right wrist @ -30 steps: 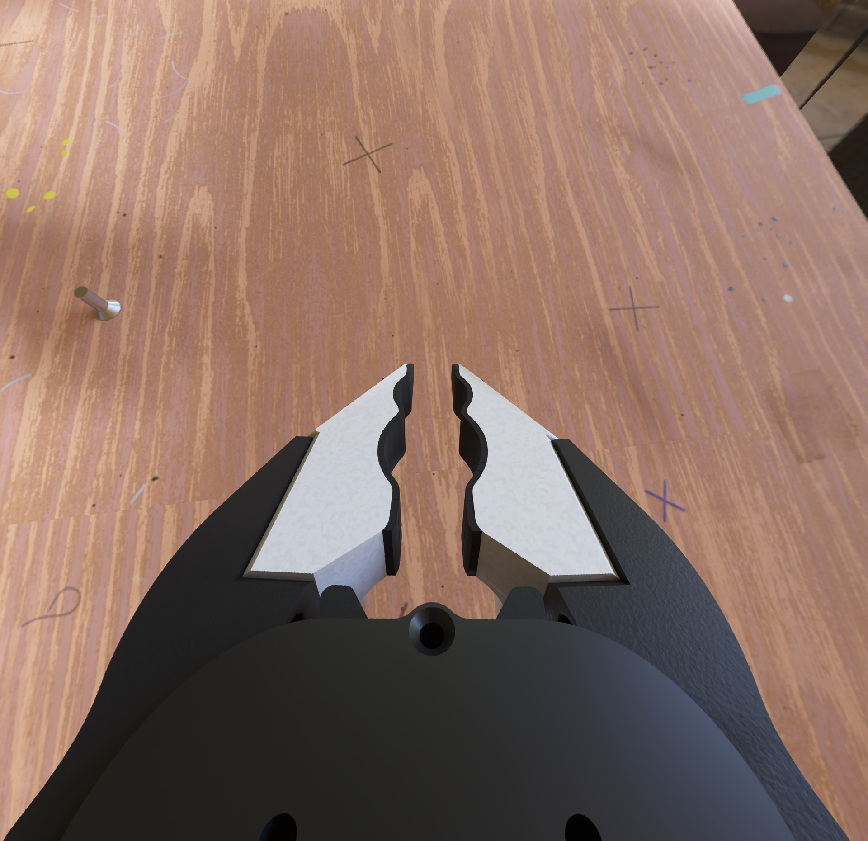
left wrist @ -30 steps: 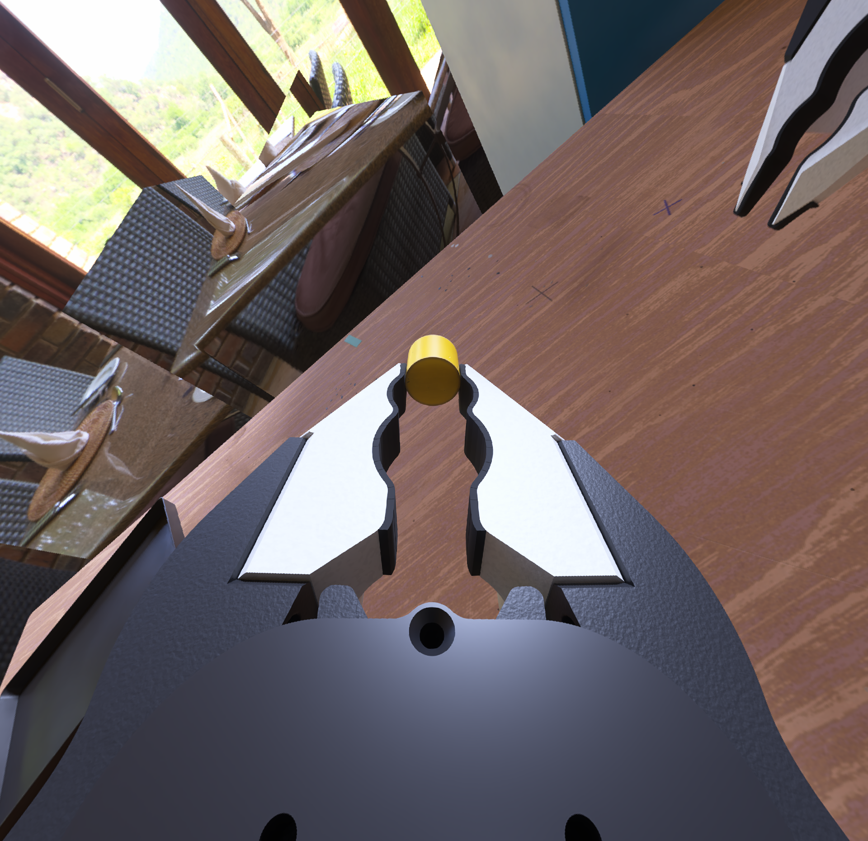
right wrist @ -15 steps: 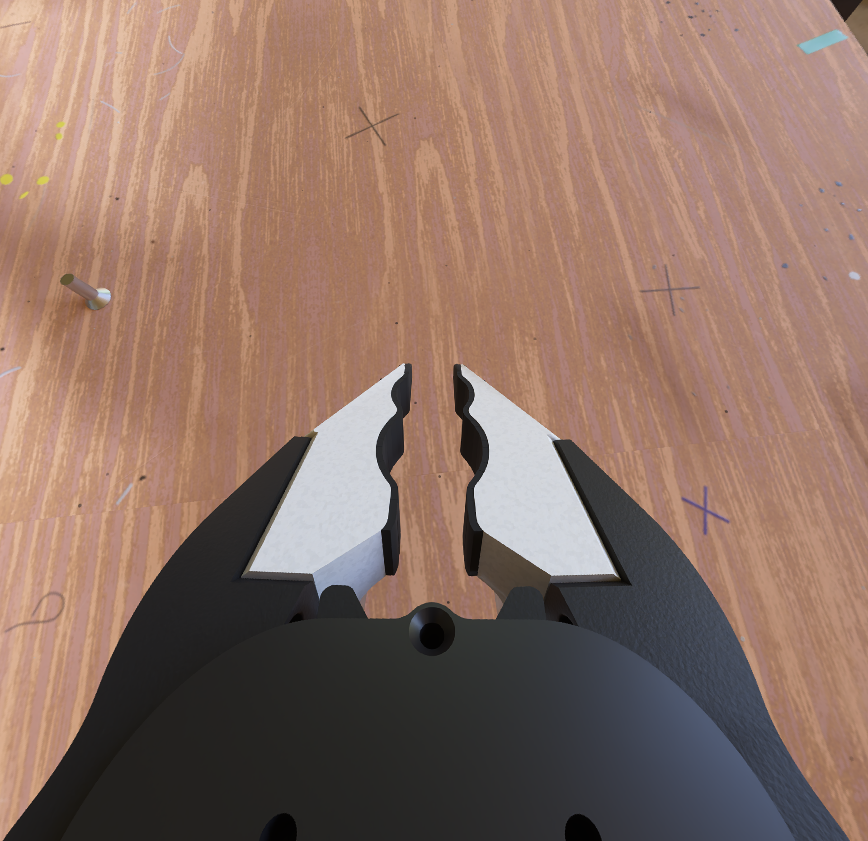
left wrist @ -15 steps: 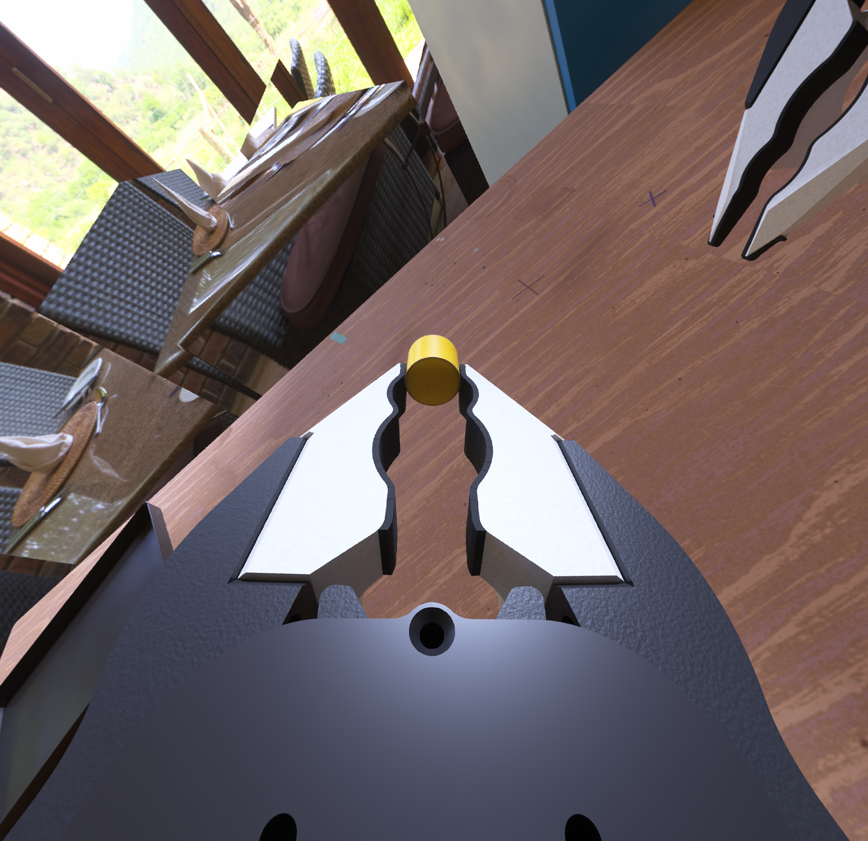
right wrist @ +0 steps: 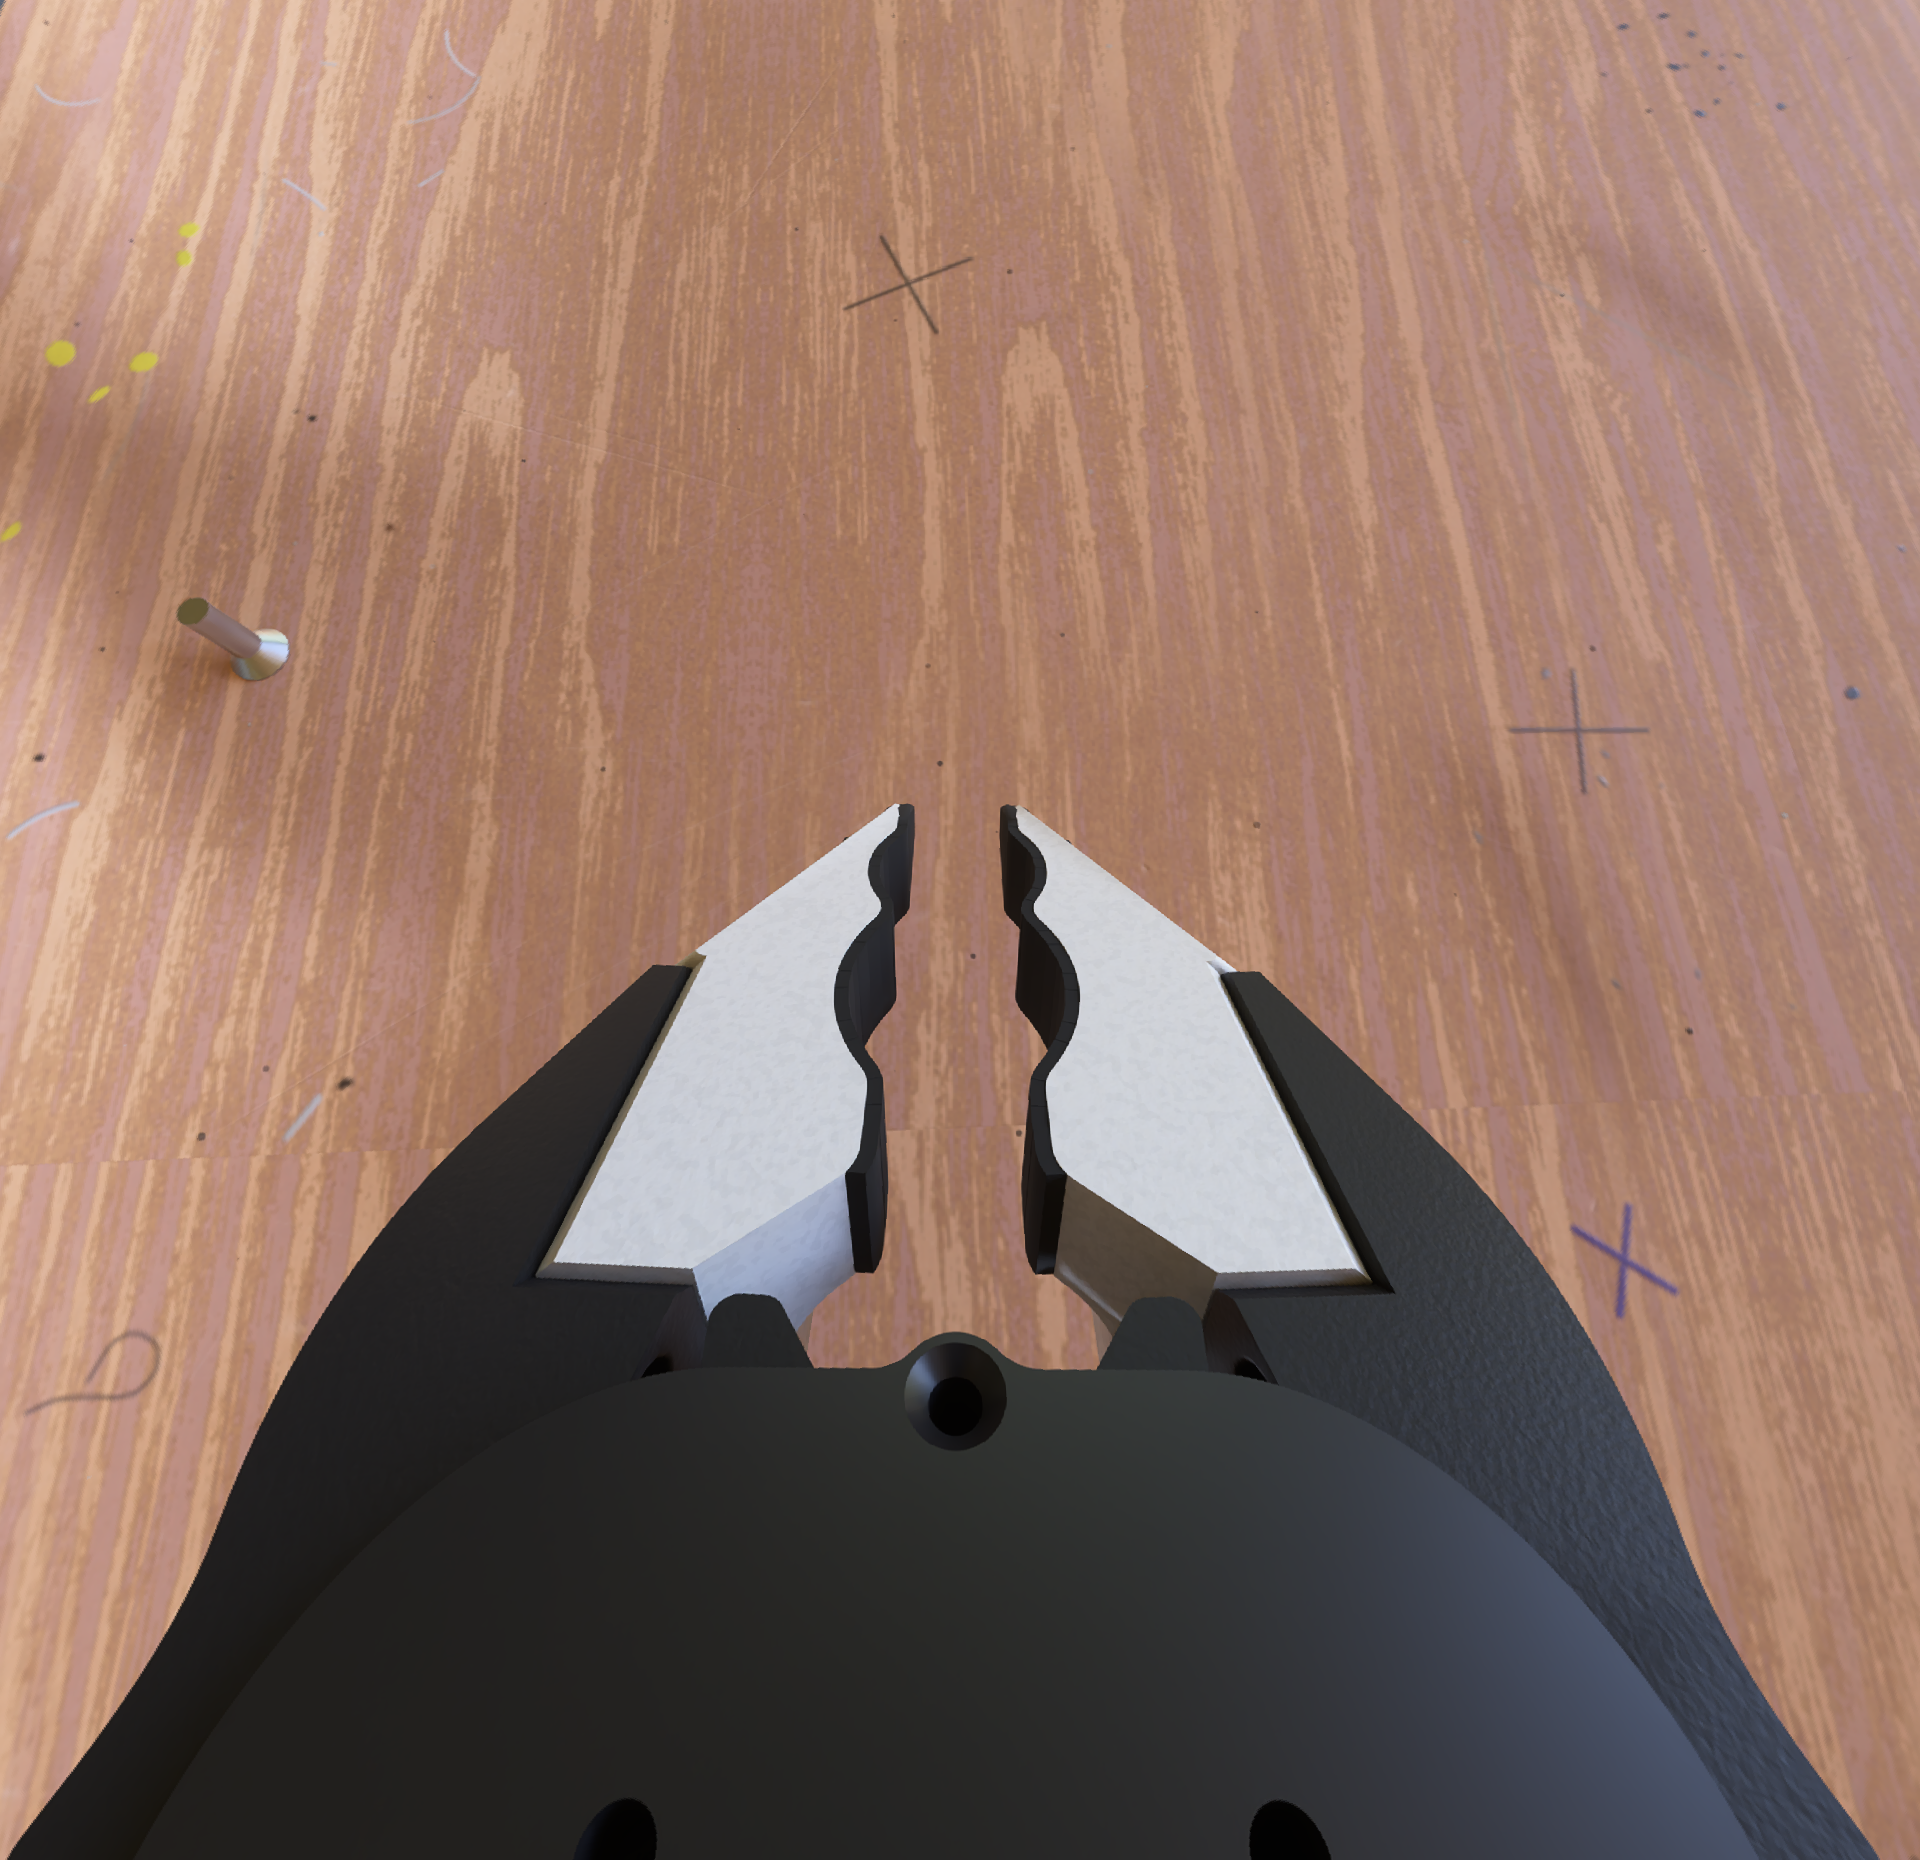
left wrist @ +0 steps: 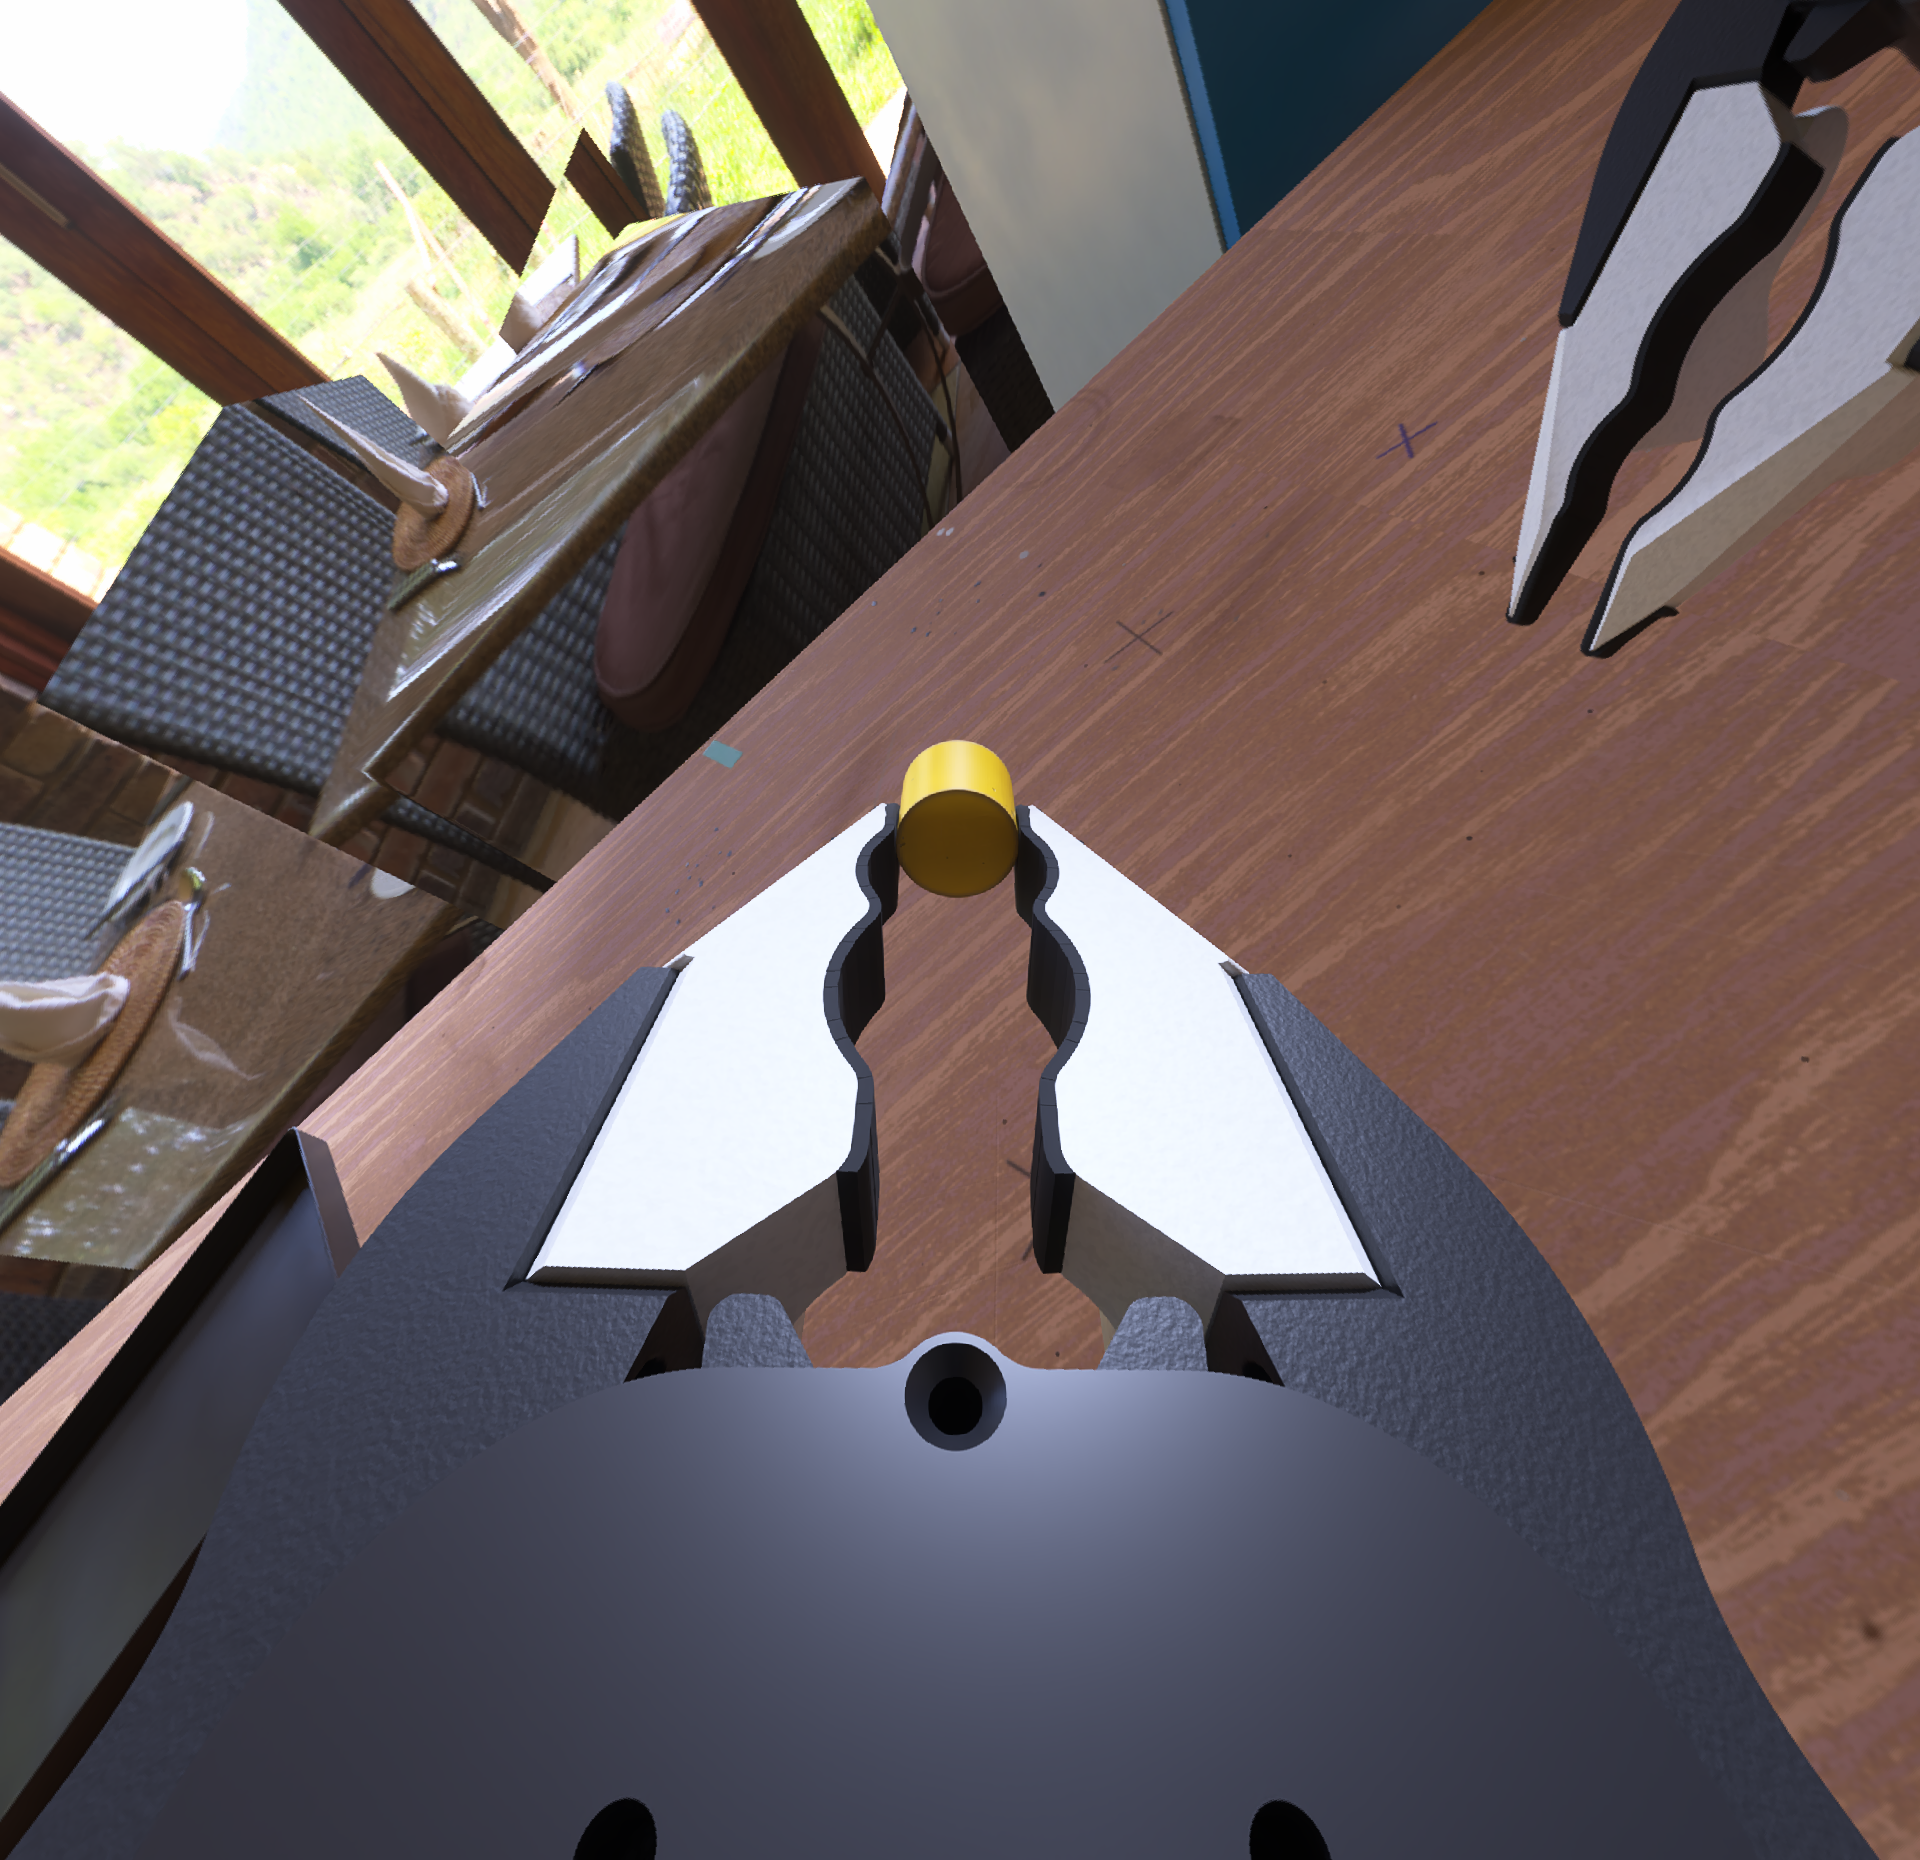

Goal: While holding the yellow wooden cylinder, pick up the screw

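My left gripper (left wrist: 956, 823) is shut on the yellow wooden cylinder (left wrist: 956, 821), held at the fingertips above the wooden table (left wrist: 1455, 927). My right gripper (right wrist: 956, 813) is open with a narrow gap and empty, above the table (right wrist: 1143, 460). It also shows in the left wrist view (left wrist: 1590, 626) at the upper right, tips pointing down near the table. The small metal screw (right wrist: 234, 641) lies on the table to the far left of the right gripper, in the right wrist view only.
The table's edge (left wrist: 644, 802) runs diagonally left of the cylinder. Beyond it stand other set tables (left wrist: 582, 376) and dark wicker chairs (left wrist: 249, 605). Pen crosses (right wrist: 909, 283) and yellow paint spots (right wrist: 62, 354) mark the tabletop.
The right gripper has moved lower and nearer in the left wrist view. In its own view the screw has shifted slightly right after drifting left. The left gripper keeps its hold on the cylinder.
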